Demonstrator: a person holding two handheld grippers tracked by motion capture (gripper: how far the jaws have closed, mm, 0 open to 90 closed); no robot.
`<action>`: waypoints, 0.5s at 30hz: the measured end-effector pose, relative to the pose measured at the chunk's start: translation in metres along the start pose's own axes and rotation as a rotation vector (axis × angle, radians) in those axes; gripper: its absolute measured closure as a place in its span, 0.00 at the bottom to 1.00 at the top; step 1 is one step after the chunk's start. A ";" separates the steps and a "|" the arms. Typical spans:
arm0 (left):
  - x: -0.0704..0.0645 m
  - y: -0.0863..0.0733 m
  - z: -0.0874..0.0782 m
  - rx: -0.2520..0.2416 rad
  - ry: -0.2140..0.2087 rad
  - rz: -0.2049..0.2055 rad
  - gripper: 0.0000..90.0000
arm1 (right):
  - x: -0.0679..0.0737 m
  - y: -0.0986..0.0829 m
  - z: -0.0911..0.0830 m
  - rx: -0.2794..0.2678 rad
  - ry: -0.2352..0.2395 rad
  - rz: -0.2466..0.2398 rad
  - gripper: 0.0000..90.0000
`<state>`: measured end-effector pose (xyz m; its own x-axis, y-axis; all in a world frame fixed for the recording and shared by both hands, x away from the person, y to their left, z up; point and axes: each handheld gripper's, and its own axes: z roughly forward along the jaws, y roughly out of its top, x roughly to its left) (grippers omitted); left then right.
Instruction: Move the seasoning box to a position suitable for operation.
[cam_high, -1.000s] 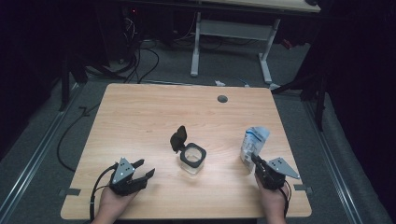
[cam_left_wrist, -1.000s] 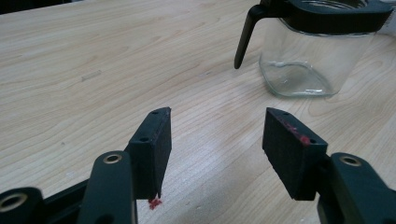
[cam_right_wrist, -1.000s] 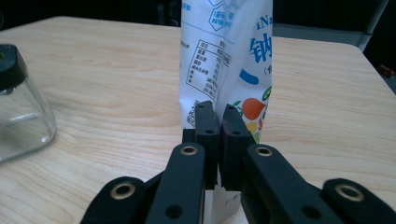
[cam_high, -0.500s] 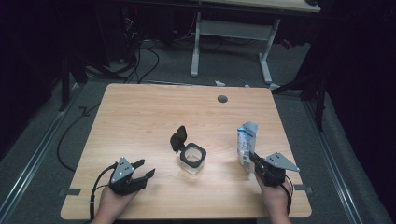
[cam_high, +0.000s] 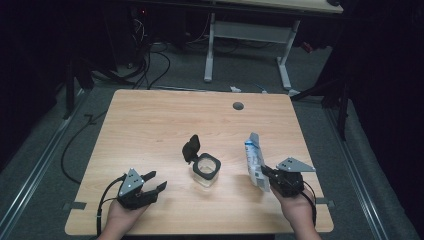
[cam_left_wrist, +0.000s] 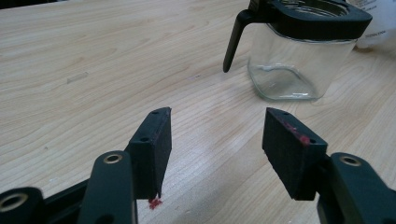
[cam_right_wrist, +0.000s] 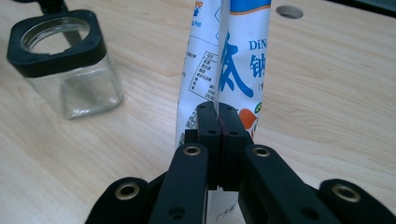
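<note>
Pouch (cam_high: 254, 159) upright in R gripper (cam_high: 270, 176)

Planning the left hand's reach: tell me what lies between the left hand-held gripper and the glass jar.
Bare wood. In the left gripper view, the table is clear between the open left hand-held gripper and the glass jar.

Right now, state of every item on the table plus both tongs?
Glass jar: upright, open, looks empty.
Jar lid: flipped up, hinged to the rim.
Packet: held upright, pinched at its lower edge.
Left tongs: open, holding nothing.
Right tongs: shut on the packet.
</note>
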<state>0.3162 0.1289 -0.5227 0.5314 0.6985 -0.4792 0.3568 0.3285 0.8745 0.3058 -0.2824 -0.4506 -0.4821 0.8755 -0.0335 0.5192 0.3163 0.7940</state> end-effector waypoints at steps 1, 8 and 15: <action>0.000 0.000 0.000 0.001 -0.001 -0.001 0.47 | 0.000 0.001 -0.001 0.014 0.002 -0.005 1.00; -0.003 -0.002 -0.001 0.006 -0.008 -0.001 0.47 | -0.002 0.011 -0.007 0.115 0.027 -0.020 1.00; -0.005 -0.003 0.000 0.008 -0.024 0.007 0.47 | -0.007 0.020 -0.012 0.214 0.043 -0.027 1.00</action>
<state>0.3118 0.1243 -0.5230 0.5520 0.6855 -0.4747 0.3590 0.3185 0.8773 0.3109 -0.2861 -0.4279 -0.5246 0.8510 -0.0235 0.6415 0.4133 0.6463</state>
